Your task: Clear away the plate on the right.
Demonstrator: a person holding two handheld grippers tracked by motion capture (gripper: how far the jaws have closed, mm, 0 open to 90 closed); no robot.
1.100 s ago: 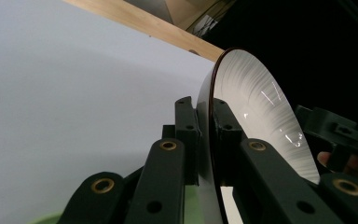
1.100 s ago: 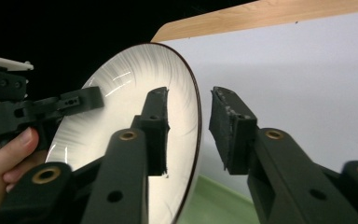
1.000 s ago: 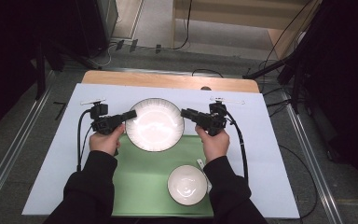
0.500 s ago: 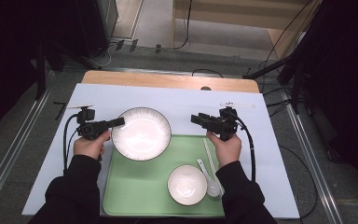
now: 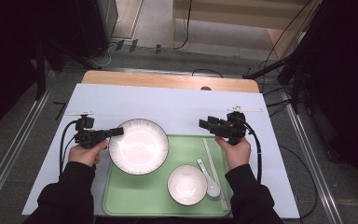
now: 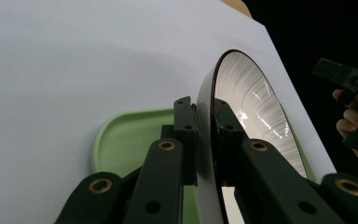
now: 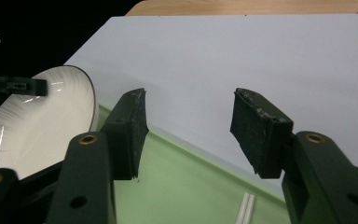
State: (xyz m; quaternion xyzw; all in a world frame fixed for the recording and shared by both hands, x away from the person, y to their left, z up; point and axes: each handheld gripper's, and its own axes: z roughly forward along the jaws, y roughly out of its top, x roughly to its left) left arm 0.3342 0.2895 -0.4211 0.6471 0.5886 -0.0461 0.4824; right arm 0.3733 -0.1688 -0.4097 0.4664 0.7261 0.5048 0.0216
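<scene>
A large white plate (image 5: 139, 146) with a dark rim lies over the far left corner of the green tray (image 5: 154, 198). My left gripper (image 5: 115, 132) is shut on its left rim. In the left gripper view both pads of the left gripper (image 6: 206, 137) press on the plate (image 6: 256, 112) edge. My right gripper (image 5: 205, 124) stands open, well to the right of the plate and above the tray's far right corner. Its jaws have just been opening. In the right gripper view, nothing is between the pads of the right gripper (image 7: 189, 133); the plate (image 7: 42, 126) is off to the left.
On the tray sit a small white bowl (image 5: 187, 184), a white spoon (image 5: 208, 179) and a pair of chopsticks (image 5: 214, 172) along its right side. The tray lies on a white sheet (image 5: 177, 105) that covers a wooden table. Cables trail from both grippers.
The right gripper has let go of the plate's right rim, opened and moved right. The left gripper has carried the plate left and toward the person, onto the tray's corner.
</scene>
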